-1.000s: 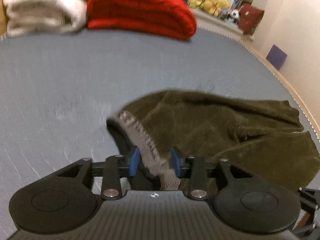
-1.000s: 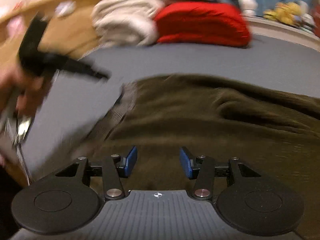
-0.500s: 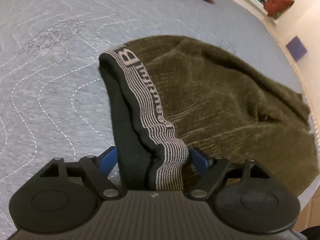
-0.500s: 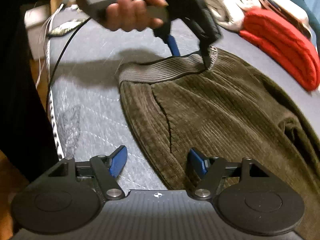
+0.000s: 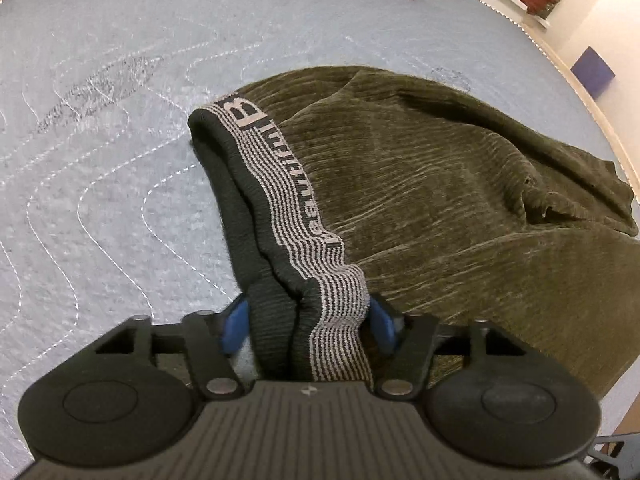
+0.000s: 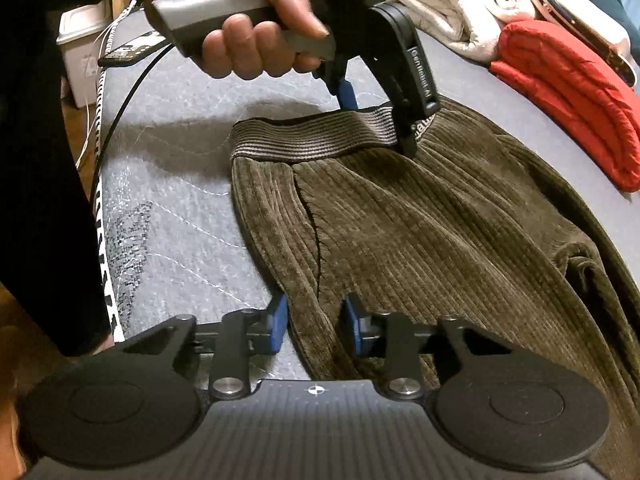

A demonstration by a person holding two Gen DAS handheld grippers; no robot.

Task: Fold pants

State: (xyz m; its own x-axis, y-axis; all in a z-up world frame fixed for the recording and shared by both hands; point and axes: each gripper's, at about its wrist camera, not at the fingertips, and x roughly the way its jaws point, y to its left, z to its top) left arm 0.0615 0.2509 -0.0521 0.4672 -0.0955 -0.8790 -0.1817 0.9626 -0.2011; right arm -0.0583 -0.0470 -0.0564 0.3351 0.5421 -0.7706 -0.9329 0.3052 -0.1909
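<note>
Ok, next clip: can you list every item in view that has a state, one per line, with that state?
Olive corduroy pants: lying flat but rumpled on the grey mattress, not yet folded.
Striped waistband: bunched, end between the left fingers.
Left gripper: jaws closing, waistband between them.
Right gripper: jaws closing, pants' side edge between them.
Red blanket: folded.
White blanket: folded, beside the red one.

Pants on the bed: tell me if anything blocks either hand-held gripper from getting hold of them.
Nothing visible does. The pants lie on the grey bed cover. The striped waistband already sits between the closing jaws of the left hand-held gripper, and the side edge sits between those of the right hand-held gripper, also closing.
</note>
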